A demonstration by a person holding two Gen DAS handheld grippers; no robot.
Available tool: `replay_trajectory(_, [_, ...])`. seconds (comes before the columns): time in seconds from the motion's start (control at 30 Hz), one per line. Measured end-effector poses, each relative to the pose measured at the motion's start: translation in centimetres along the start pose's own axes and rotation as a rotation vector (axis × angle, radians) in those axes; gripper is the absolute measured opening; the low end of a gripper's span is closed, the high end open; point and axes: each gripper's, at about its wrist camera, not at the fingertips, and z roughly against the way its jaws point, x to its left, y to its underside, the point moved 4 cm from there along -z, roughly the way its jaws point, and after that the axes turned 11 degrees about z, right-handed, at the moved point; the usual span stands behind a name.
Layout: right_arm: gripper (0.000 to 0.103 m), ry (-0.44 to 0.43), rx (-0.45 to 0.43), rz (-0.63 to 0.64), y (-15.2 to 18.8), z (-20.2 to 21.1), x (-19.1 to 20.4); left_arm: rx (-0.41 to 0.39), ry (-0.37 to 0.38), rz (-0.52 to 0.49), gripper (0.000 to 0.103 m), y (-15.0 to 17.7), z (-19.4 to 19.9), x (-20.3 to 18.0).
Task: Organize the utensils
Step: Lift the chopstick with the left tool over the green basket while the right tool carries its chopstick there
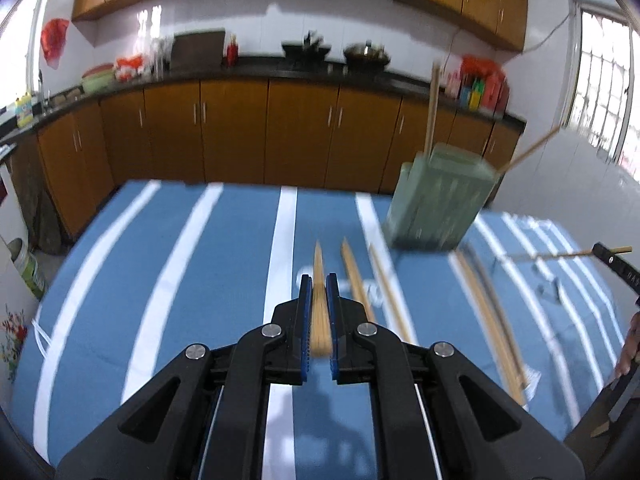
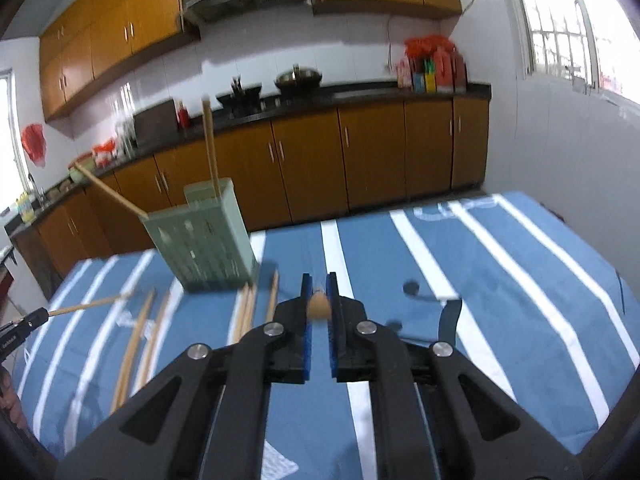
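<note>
My left gripper is shut on a wooden chopstick that runs forward between its blue pads, above the blue striped tablecloth. My right gripper is shut on another chopstick, seen end-on. Each gripper also shows at the edge of the other's view: the right gripper and the left gripper. A pale green slotted holder stands on the cloth with two chopsticks leaning out of it. Several loose chopsticks lie in front of it.
Behind the table runs a dark counter over orange cabinets, with woks and bottles on it. A small dark object lies on the cloth right of my right gripper. A bucket stands on the floor at the table's left. A hand shows at the right edge.
</note>
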Motion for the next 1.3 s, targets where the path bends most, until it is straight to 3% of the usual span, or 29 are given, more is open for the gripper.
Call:
replay_trajectory(0.2, [0.008, -0.004, -0.056, 0.000, -1.9, 0.9, 0.2, -0.081, 0.028, 0.004, 0.007, -2.7, 1.7, -0.9])
replay_trajectory(0.43, [0.008, -0.014, -0.058, 0.006, -2.4, 0.9, 0.5, -0.095, 0.028, -0.015, 0.007, -3.6, 1.8, -1.7])
replay_trajectory(0.63, [0.008, -0.098, -0.124, -0.011, -5.8, 3.3, 1.0, -0.144, 0.094, -0.048, 0.007, -5.7, 4.1, -3.8])
replay_trajectory(0.87, [0.008, -0.239, -0.237, -0.016, -10.9, 6.9, 2.8, -0.195, 0.226, -0.089, 0.007, -8.5, 6.8, -8.1])
replay_trajectory(1.1, [0.008, -0.216, -0.338, 0.022, -14.5, 7.5, 4.5, -0.226, 0.278, -0.093, 0.007, -10.8, 6.1, -11.8])
replay_trajectory(1.3, [0.008, -0.184, -0.369, 0.044, -16.5, 5.2, 5.5, -0.272, 0.239, -0.087, 0.007, -13.1, 4.0, -13.0])
